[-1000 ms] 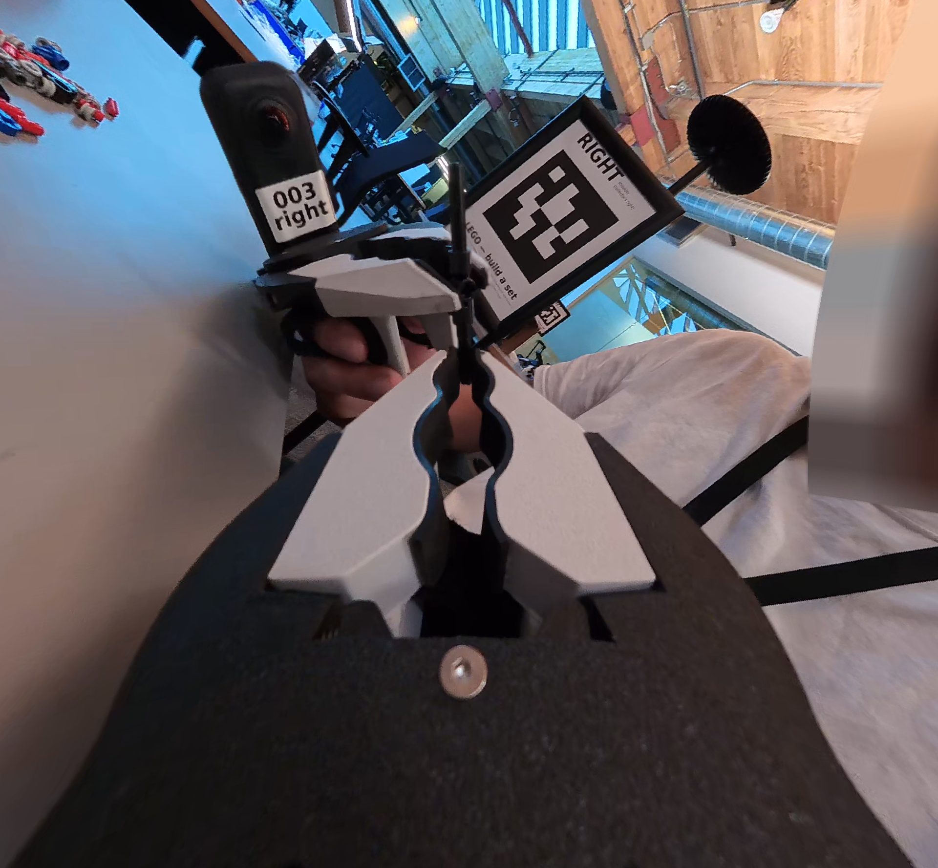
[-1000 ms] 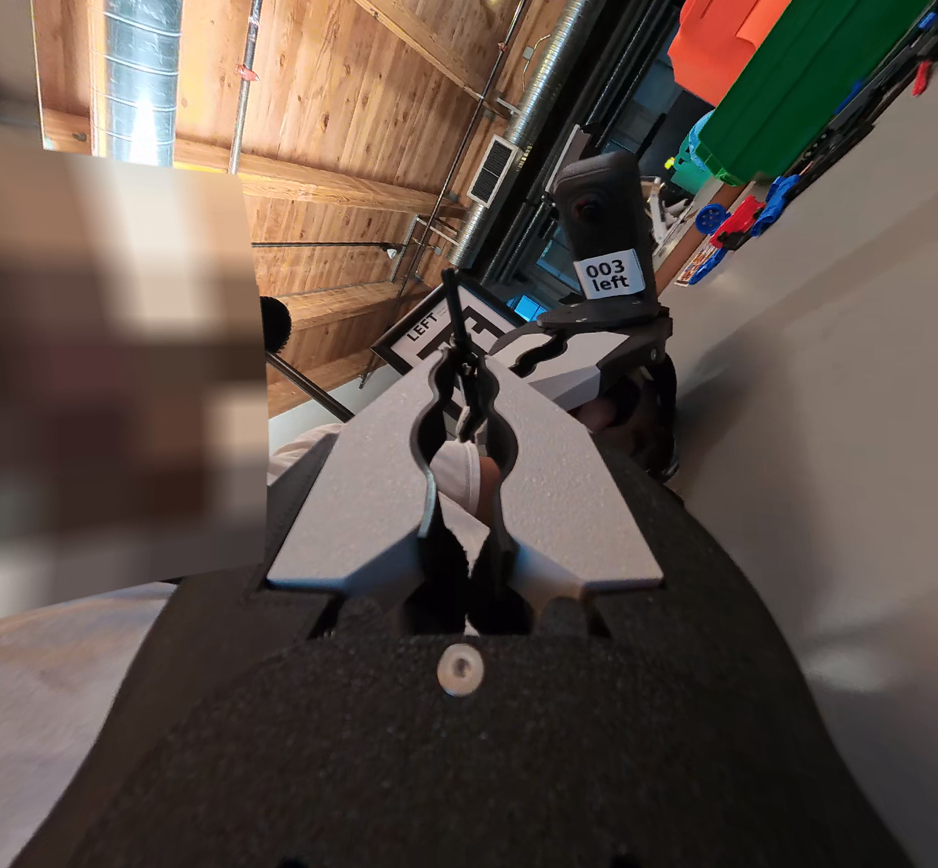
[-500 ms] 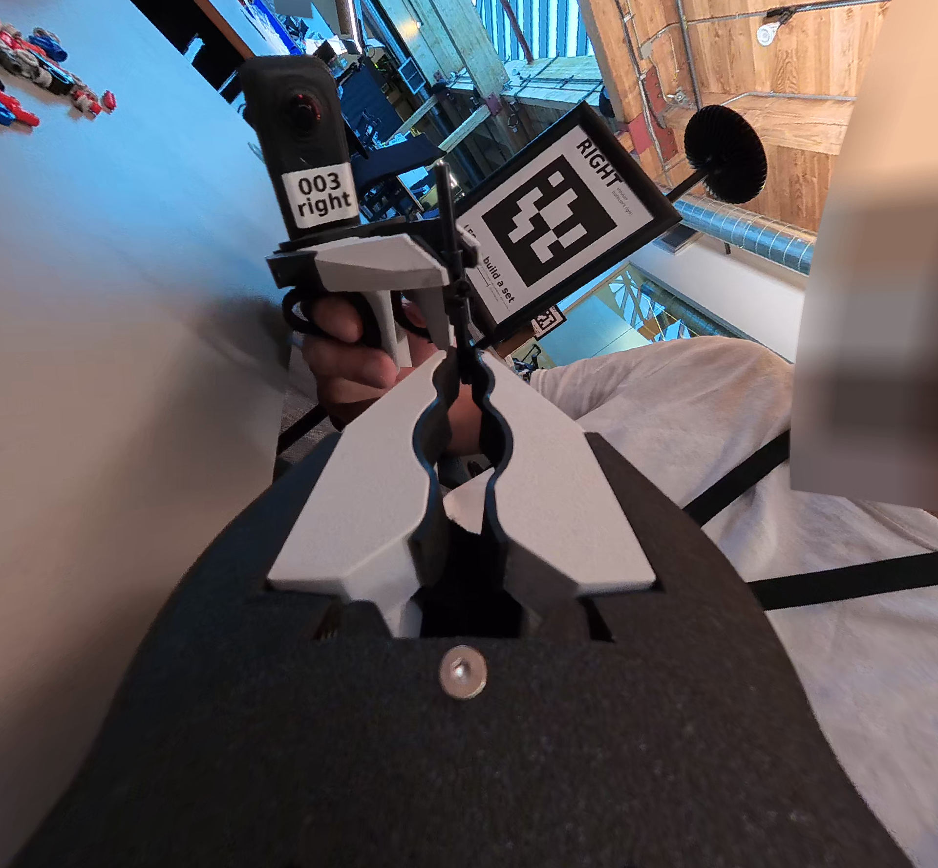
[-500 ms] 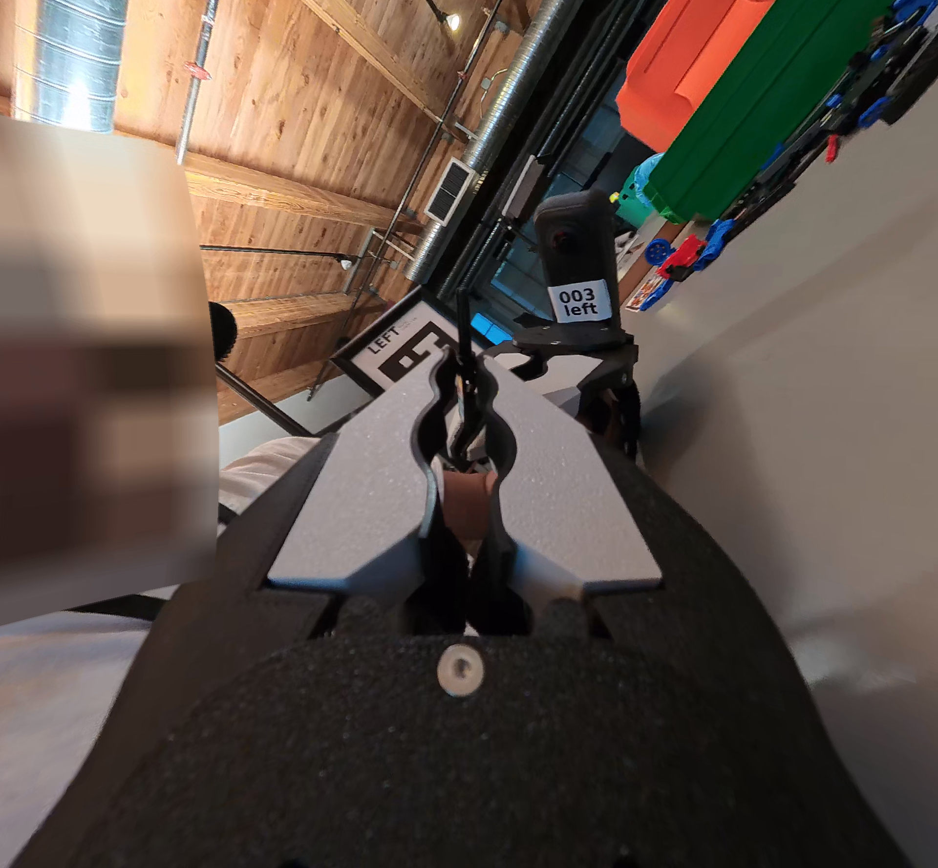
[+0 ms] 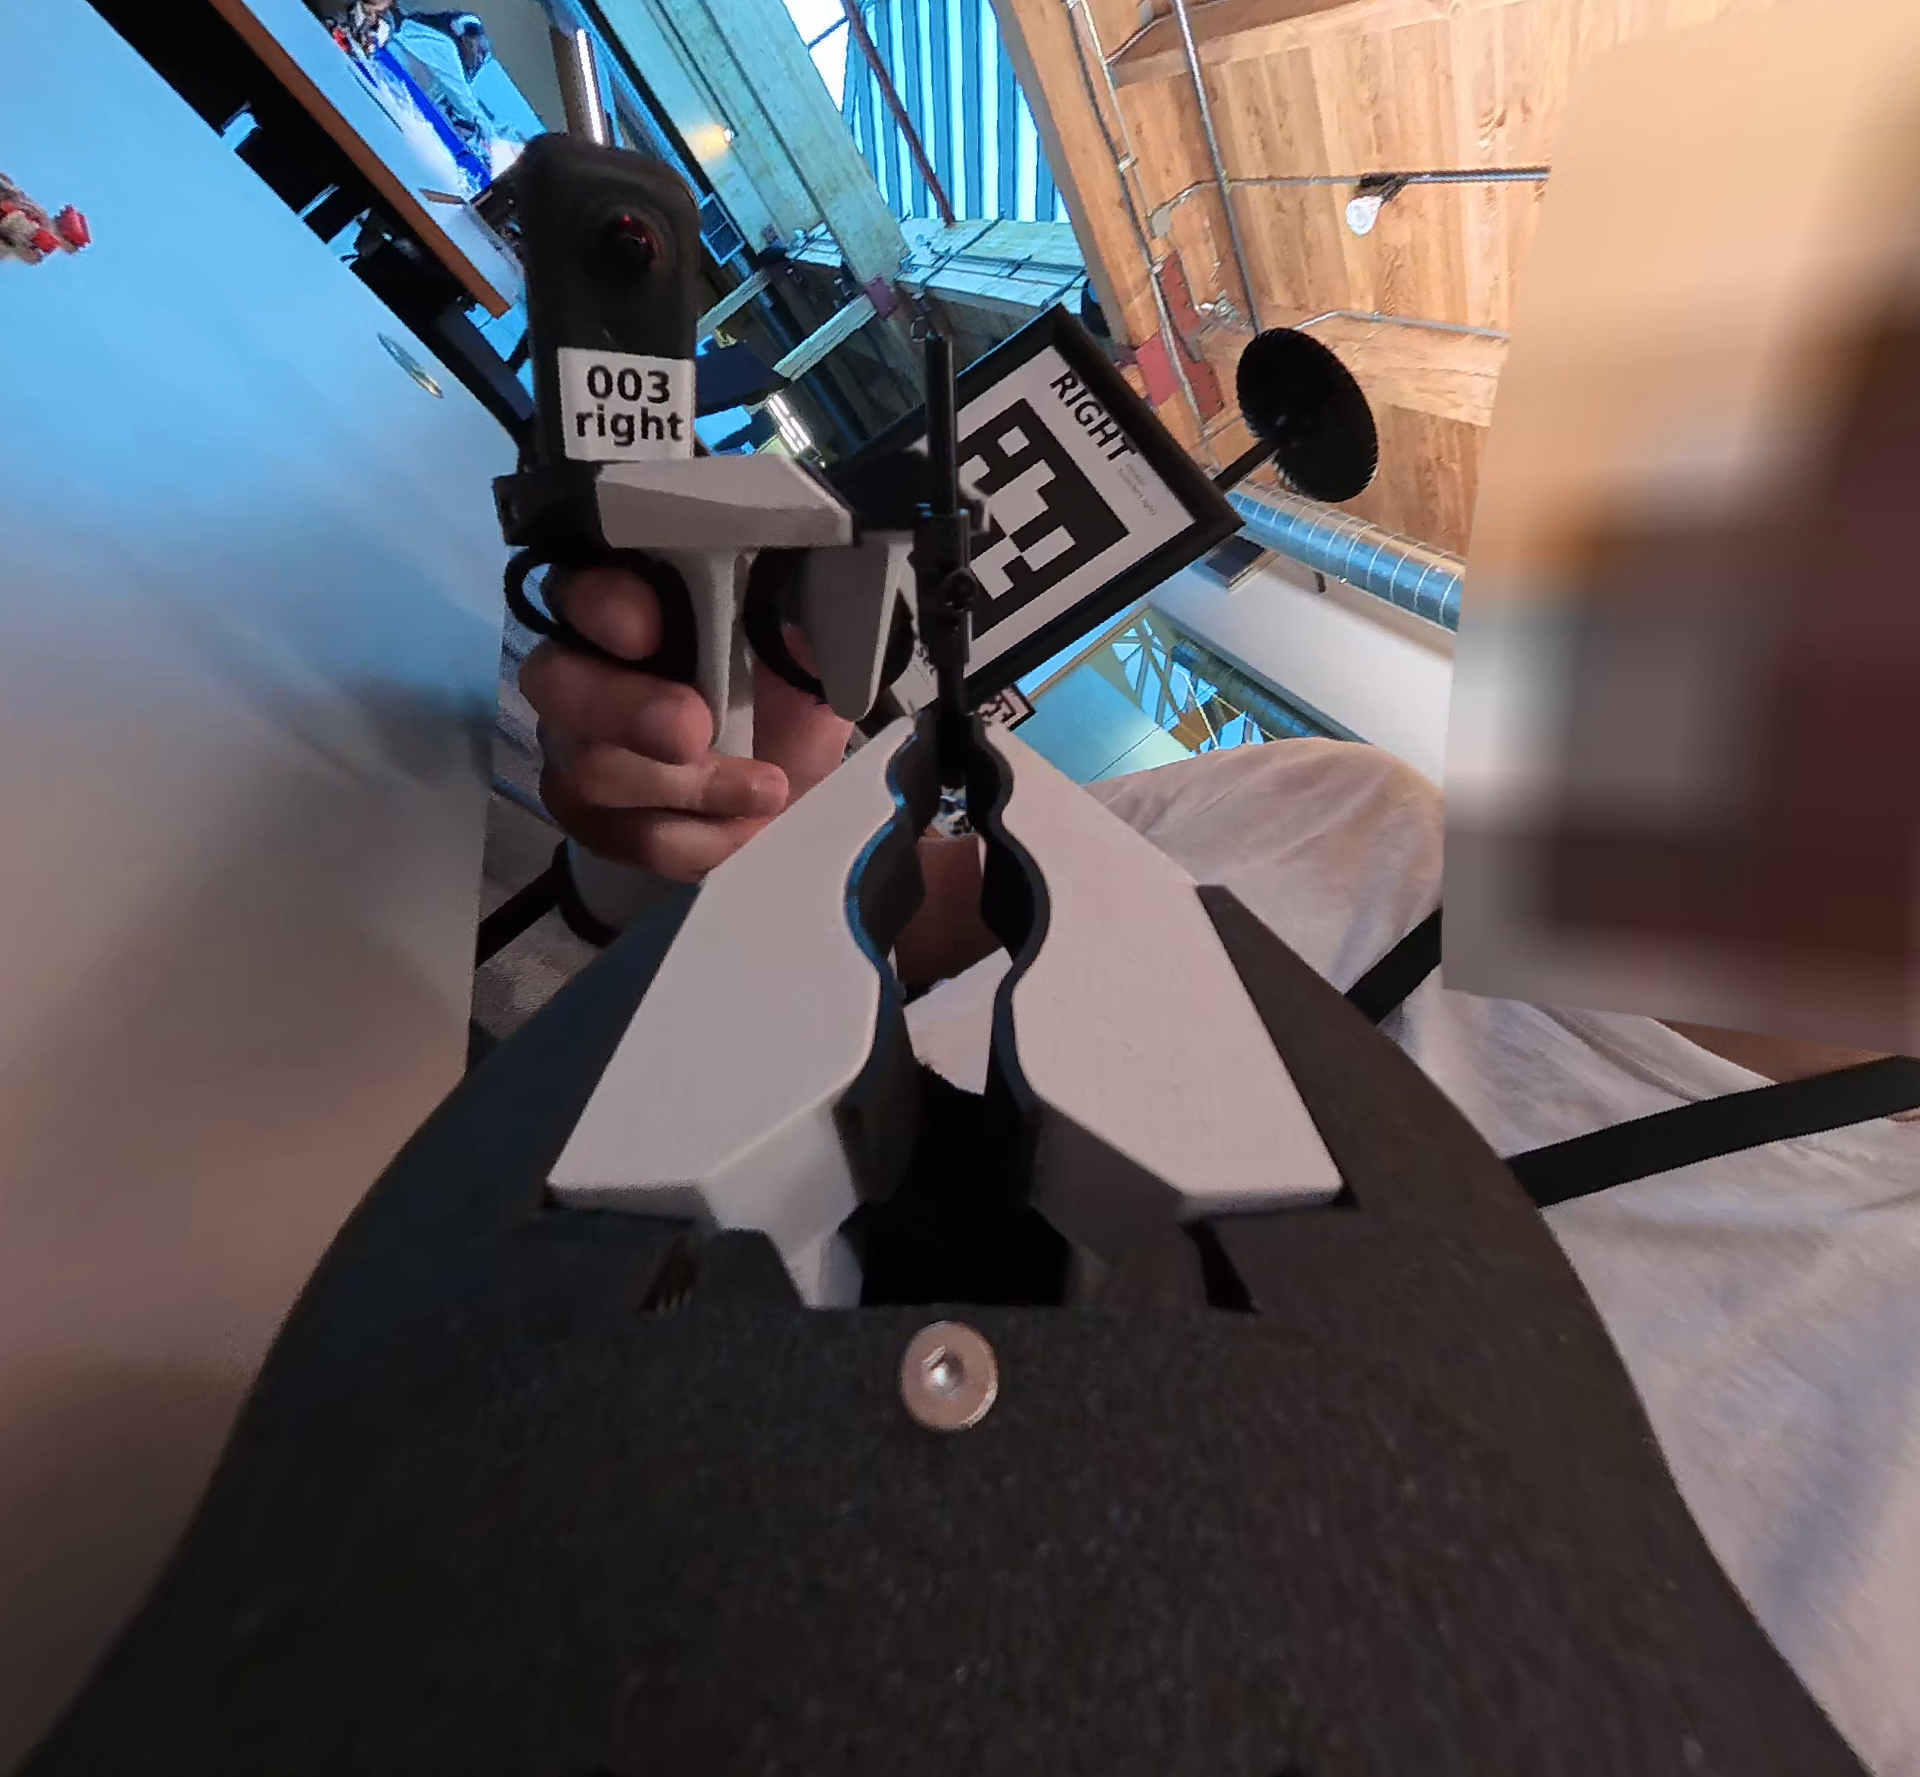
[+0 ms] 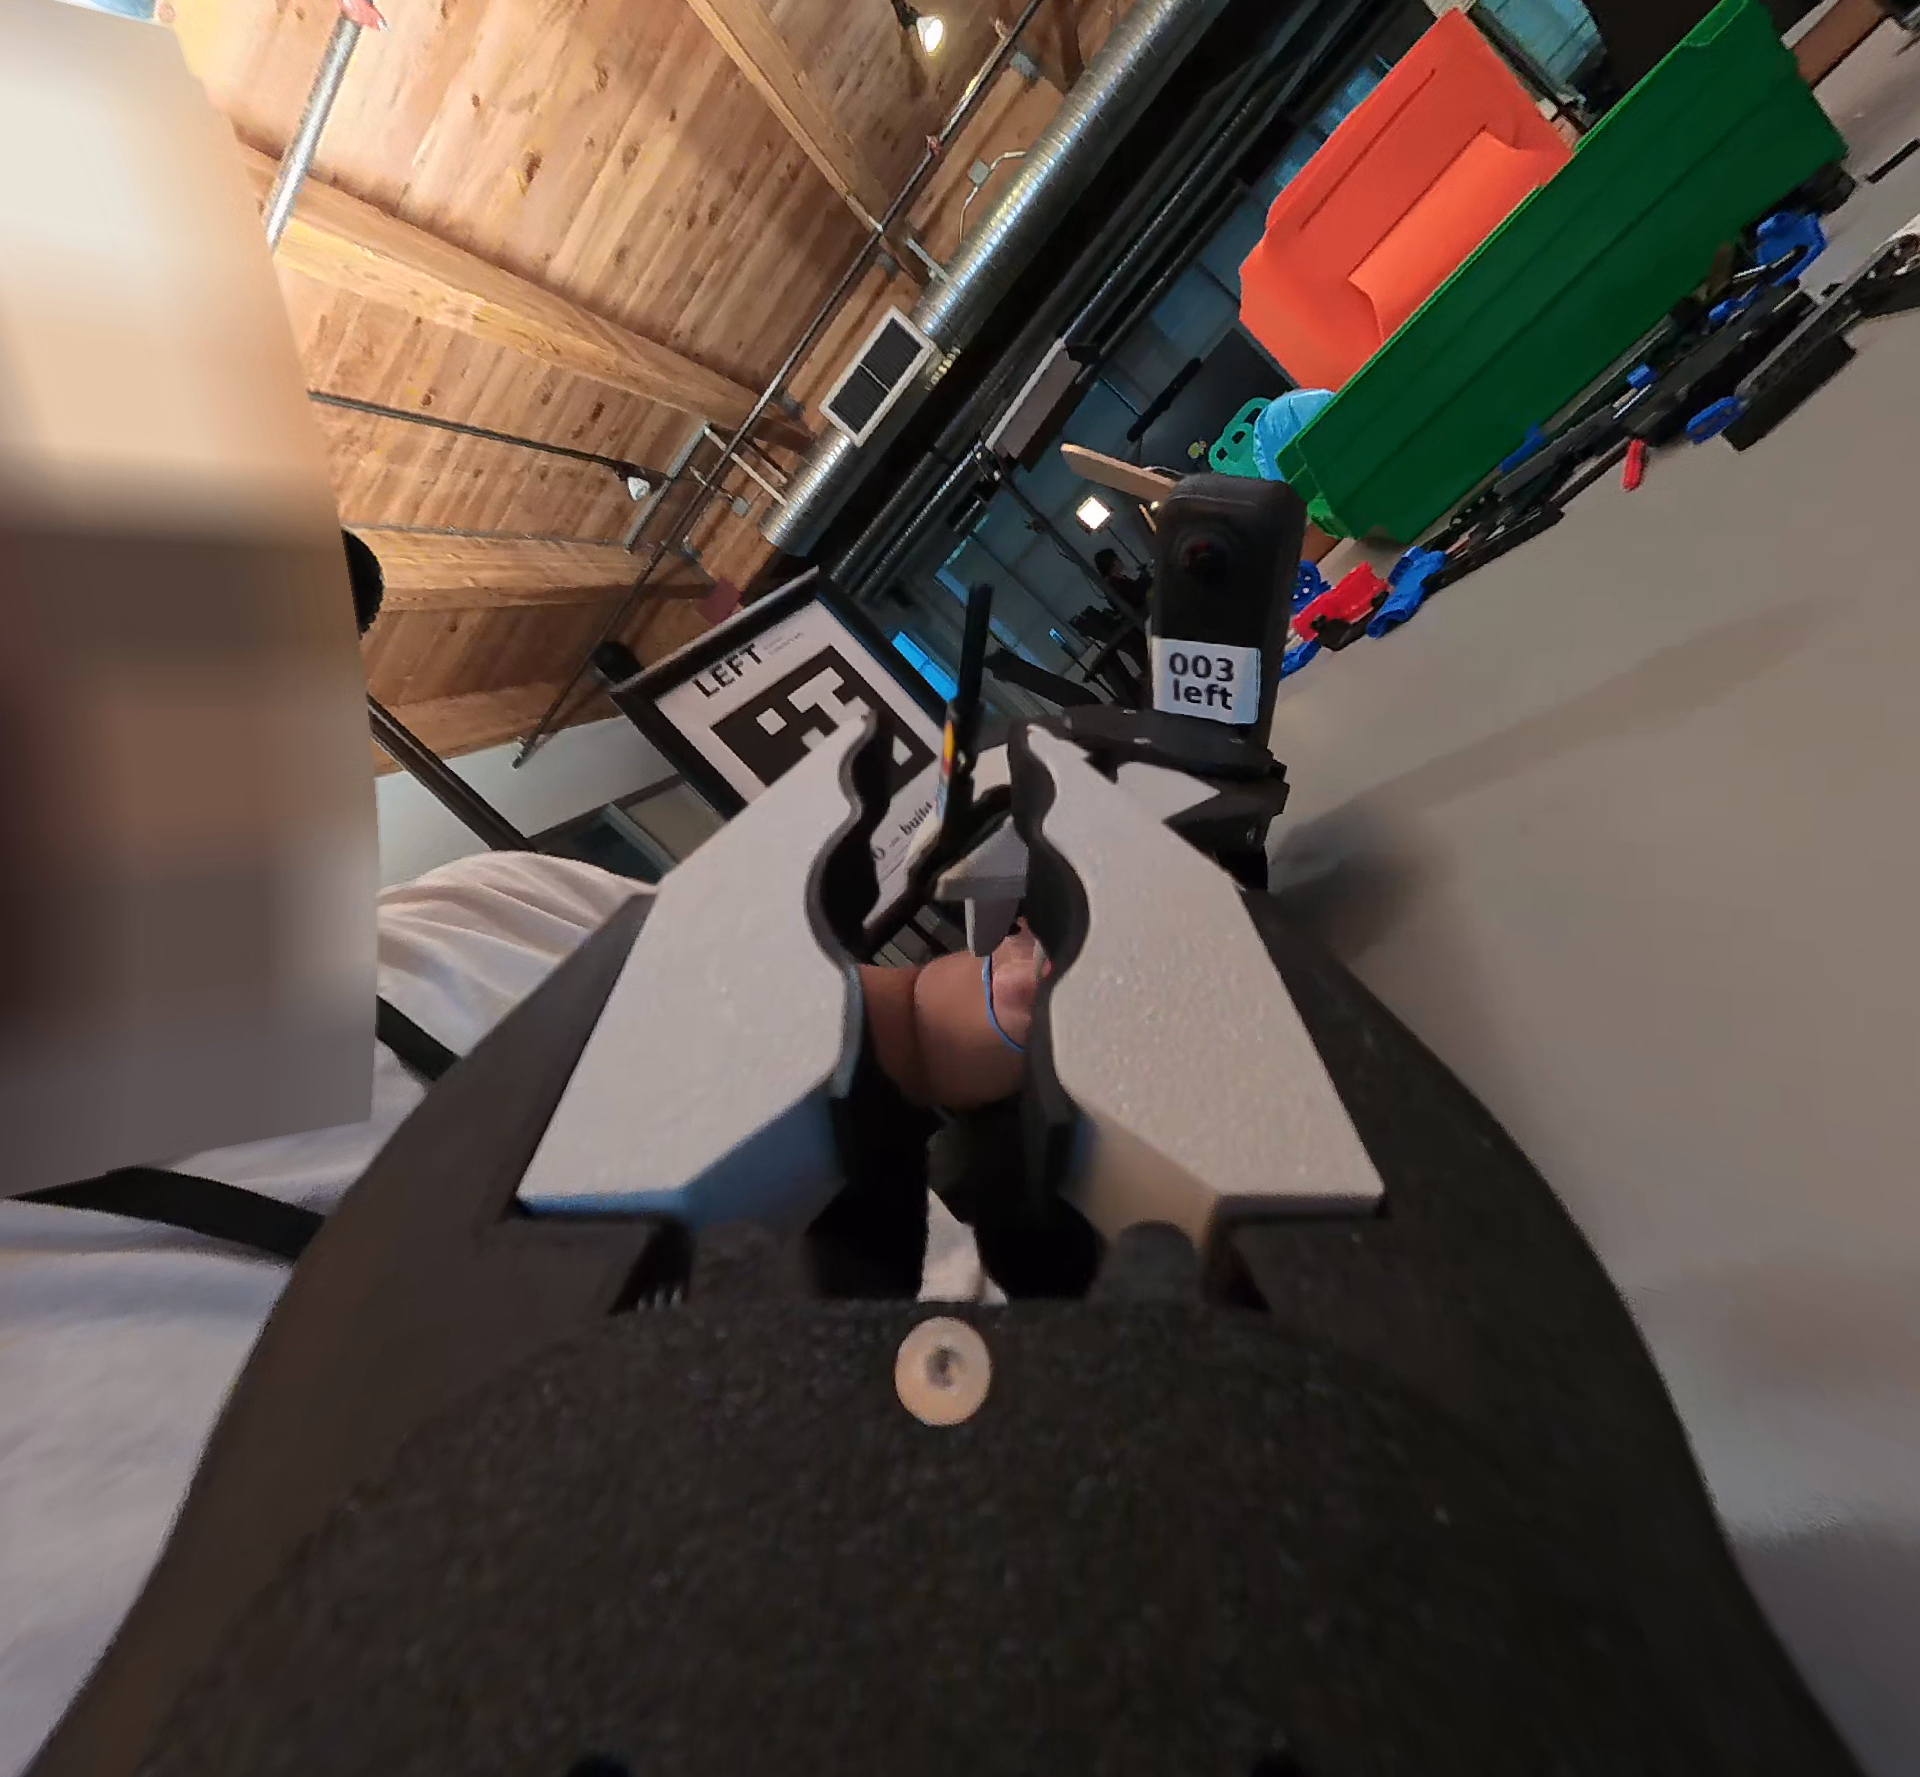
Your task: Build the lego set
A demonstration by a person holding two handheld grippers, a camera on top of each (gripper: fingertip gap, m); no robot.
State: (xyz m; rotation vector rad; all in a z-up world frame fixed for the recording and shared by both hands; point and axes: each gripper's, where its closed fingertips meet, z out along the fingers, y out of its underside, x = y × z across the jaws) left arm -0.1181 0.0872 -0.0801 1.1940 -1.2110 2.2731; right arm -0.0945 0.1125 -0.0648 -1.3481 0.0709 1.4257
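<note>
My left gripper [image 5: 948, 740] is shut on the lower end of a thin black Lego rod assembly [image 5: 943, 522], which stands up from its fingertips. My right gripper [image 6: 940, 740] is open, with its tips on either side of the same rod [image 6: 971, 662] and a gap to each. Its grey fingers [image 5: 727, 514] show in the left wrist view, just left of the rod. Both grippers are held up in the air in front of the person's white shirt [image 5: 1662, 1312], facing each other. A left gripper finger [image 6: 987, 880] shows between my right fingers.
The grey table [image 6: 1558, 1000] lies beside the grippers. Loose blue and red Lego pieces [image 6: 1351, 600] lie on it near a green bin [image 6: 1558, 273] and an orange bin [image 6: 1392, 210]. More red pieces [image 5: 42, 226] lie far off on the table.
My right gripper has opened and let go of the black rod. My left gripper stays shut on it. The two grippers have drawn a little closer together.
</note>
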